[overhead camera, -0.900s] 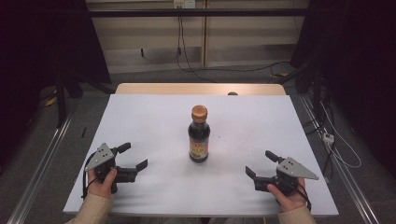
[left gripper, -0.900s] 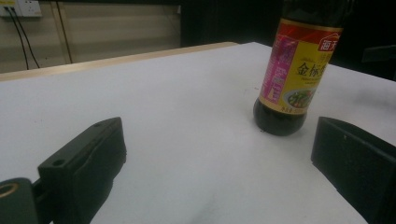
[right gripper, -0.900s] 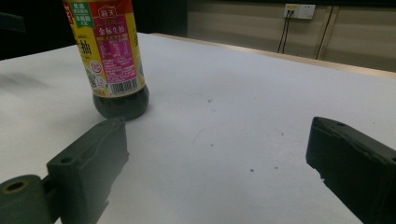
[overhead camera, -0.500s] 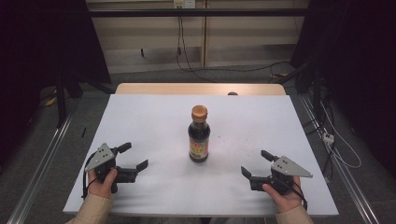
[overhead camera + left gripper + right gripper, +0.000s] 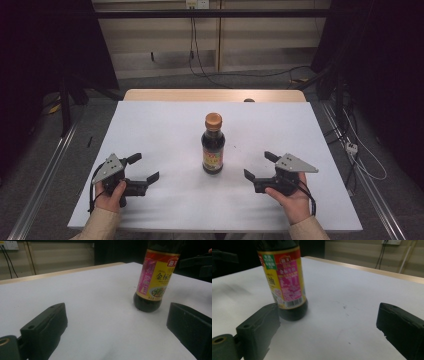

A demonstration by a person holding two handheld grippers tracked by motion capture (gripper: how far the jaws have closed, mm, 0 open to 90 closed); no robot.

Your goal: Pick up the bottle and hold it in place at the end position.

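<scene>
Sauce bottle (image 5: 213, 144) stands upright (alone) between both open grippers.

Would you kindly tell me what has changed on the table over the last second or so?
The right claw has moved left, toward the soy sauce bottle, its jaws still spread and holding nothing. The left claw has stayed where it was, open and empty. The bottle stands upright in the same spot on the white table, touched by neither claw.
</scene>
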